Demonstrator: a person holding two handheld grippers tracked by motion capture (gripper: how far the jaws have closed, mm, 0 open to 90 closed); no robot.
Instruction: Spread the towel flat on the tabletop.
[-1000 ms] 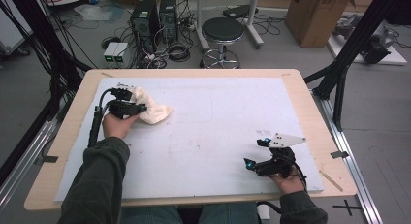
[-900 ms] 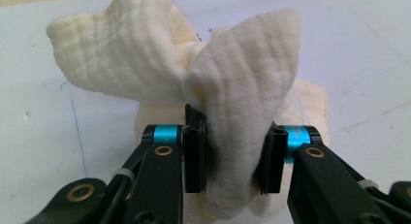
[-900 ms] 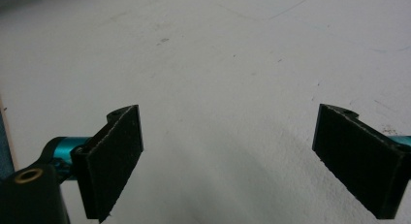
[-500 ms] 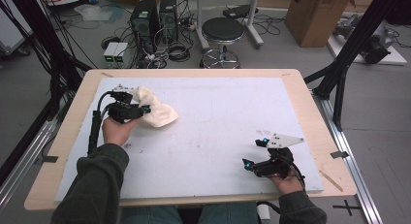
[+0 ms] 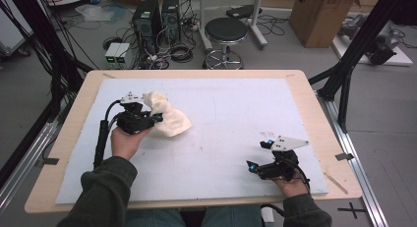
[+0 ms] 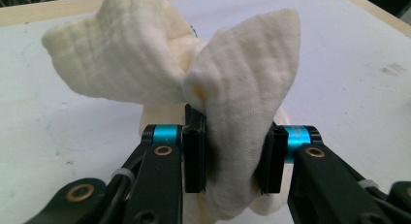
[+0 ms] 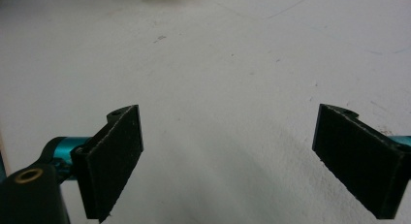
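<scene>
Change: since a second ago the left gripper [image 5: 156,117] and the cream cloth [image 5: 167,120] pinched in it have slid together across the white mat, away from the left edge and toward the middle; the right gripper [image 5: 257,155] has stayed where it was
Table: pale wooden table [image 5: 314,106], seen from above in the high view; a person sits at its near edge, both forearms entering from the bottom
Mat: white mat [image 5: 236,109] covering most of the tabletop, marked with faint scuffs and pen lines
Floor beyond: a black round stool [image 5: 225,29], two black computer towers [image 5: 157,15], tangled cables and a brown cardboard box [image 5: 322,15] stand past the far edge
Person: dark green sleeves; left hand [image 5: 127,142] on the left half of the mat, right hand [image 5: 290,185] near the front right corner
Cloth: crumpled cream waffle-weave cloth, left of the mat's centre; it lies on the mat to the right of the left gripper; in the left gripper view [image 6: 194,83] it bunches into two rounded lobes above the jaws
Left gripper: black body with a grey three-cornered plate on top and a black cable trailing toward the person; in its own view [image 6: 228,158] both pads press on a thick fold of the cloth, so the jaws are closed on it with the bundle keeping them partly apart
Right gripper: low over bare mat near the front right, well apart from the cloth; in its own view [image 7: 232,161] the two black pads stand wide apart with nothing between them
</scene>
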